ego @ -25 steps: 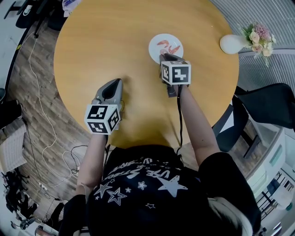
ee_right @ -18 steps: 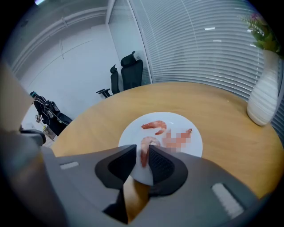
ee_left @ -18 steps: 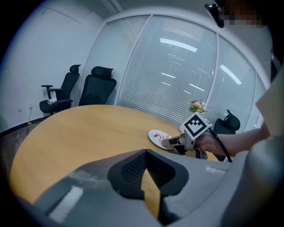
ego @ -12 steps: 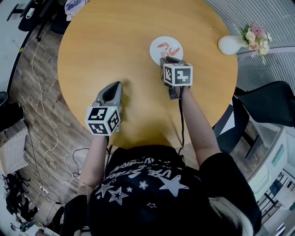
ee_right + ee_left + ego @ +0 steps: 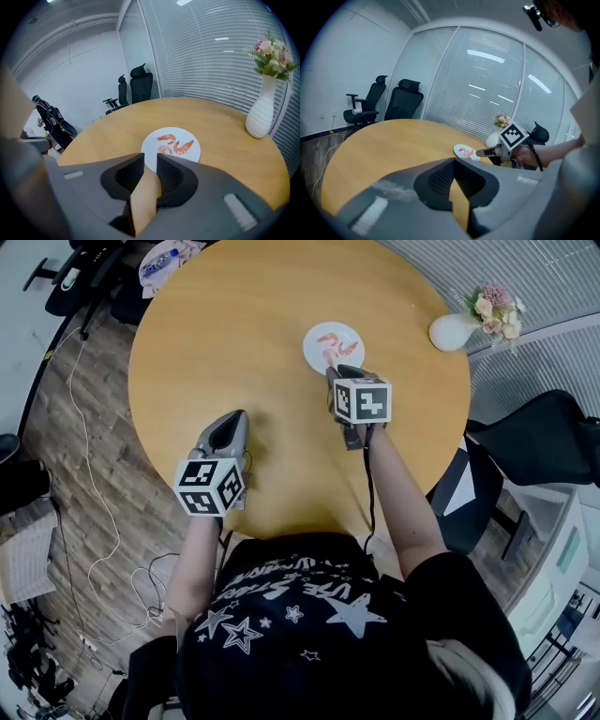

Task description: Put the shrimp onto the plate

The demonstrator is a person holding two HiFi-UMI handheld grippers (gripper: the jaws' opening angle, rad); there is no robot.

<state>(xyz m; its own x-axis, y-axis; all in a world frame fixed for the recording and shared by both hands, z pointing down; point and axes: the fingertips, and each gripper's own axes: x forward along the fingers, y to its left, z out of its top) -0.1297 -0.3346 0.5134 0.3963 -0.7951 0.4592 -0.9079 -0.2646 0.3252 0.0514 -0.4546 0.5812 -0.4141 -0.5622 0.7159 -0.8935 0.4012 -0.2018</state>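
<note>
A small white plate (image 5: 334, 345) lies on the far part of the round wooden table (image 5: 234, 324). Three pink shrimp (image 5: 183, 146) rest on the plate (image 5: 171, 143). My right gripper (image 5: 339, 371) hovers just at the plate's near edge, jaws a little apart with nothing between them (image 5: 150, 161). My left gripper (image 5: 231, 420) hangs over the table's near left part, well away from the plate, its jaws closed together and empty (image 5: 453, 164). In the left gripper view the plate (image 5: 465, 151) shows ahead, with the right gripper (image 5: 480, 152) beside it.
A white vase (image 5: 450, 331) of flowers stands at the table's far right edge, also shown in the right gripper view (image 5: 260, 112). Black office chairs (image 5: 544, 442) sit to the right, more behind the table (image 5: 405, 101). Cables (image 5: 80, 427) trail on the floor at left.
My right gripper has drawn back slightly from over the plate's rim to its near edge. The head view has shifted. The left gripper stays where it was.
</note>
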